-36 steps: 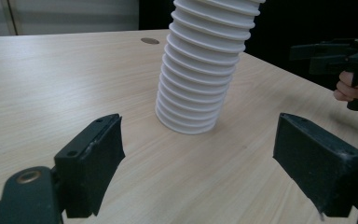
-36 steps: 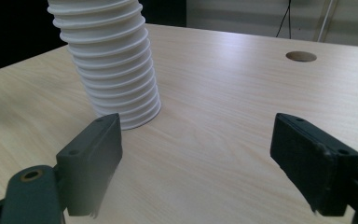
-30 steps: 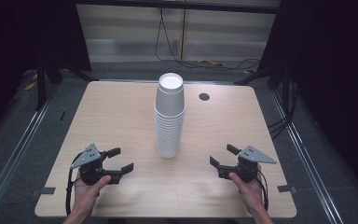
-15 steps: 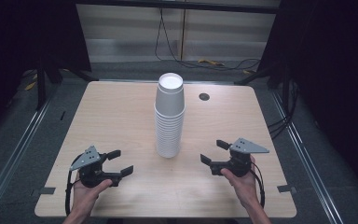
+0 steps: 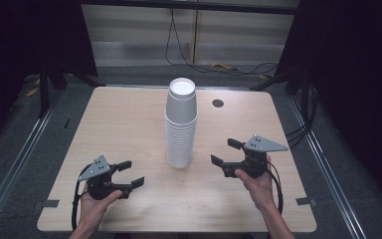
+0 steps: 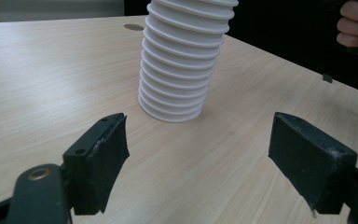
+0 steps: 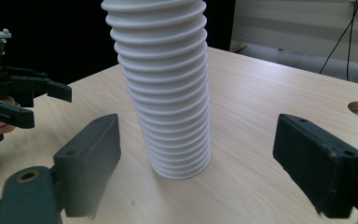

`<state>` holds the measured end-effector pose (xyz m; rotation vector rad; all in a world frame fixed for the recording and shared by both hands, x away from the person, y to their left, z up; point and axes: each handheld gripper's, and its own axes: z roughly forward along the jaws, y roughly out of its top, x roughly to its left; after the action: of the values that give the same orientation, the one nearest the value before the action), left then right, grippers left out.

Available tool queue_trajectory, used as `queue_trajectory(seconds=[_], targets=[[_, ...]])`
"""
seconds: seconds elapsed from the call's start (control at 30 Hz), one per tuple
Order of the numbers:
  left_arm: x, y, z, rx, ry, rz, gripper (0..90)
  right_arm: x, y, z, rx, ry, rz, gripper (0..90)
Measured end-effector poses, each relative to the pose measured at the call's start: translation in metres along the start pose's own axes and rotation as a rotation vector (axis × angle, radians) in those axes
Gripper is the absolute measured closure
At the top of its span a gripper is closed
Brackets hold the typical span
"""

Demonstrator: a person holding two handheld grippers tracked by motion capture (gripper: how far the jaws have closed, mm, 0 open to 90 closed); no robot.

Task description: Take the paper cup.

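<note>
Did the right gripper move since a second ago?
Yes. In the high view the right gripper sits closer to the stack of white paper cups and higher up the picture than before. The stack itself has not shifted on the table.

High view overhead; gripper views low, near; all share cup stack (image 5: 181,127).

Tall cup stack (image 5: 181,124) mid-table — the one obstacle, bare tabletop (image 5: 119,124) either side, small grommet hole (image 5: 218,103) behind

A tall stack of white paper cups (image 5: 181,124) stands upside-down mid-table.
</note>
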<state>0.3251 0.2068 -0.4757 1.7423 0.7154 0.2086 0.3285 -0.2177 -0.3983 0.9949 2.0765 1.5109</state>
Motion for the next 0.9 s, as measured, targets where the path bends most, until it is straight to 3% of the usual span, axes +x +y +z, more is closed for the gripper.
queue_trajectory(seconds=[0.23,0.4,0.77,0.9], targets=[[0.000,0.000,-0.001,-0.002,-0.004,-0.002,19.4,-0.006,0.016,-0.004,-0.025,0.024,0.022,15.8],[0.000,0.000,-0.001,0.008,0.001,0.000,19.4,-0.005,0.029,-0.001,-0.017,0.049,0.004,13.6],[-0.002,0.000,-0.001,0.011,-0.004,0.009,19.4,0.000,0.054,0.014,-0.001,0.149,-0.006,13.8],[-0.002,0.000,0.000,0.020,-0.003,0.006,19.4,0.002,0.065,0.019,0.007,0.127,-0.035,14.0]])
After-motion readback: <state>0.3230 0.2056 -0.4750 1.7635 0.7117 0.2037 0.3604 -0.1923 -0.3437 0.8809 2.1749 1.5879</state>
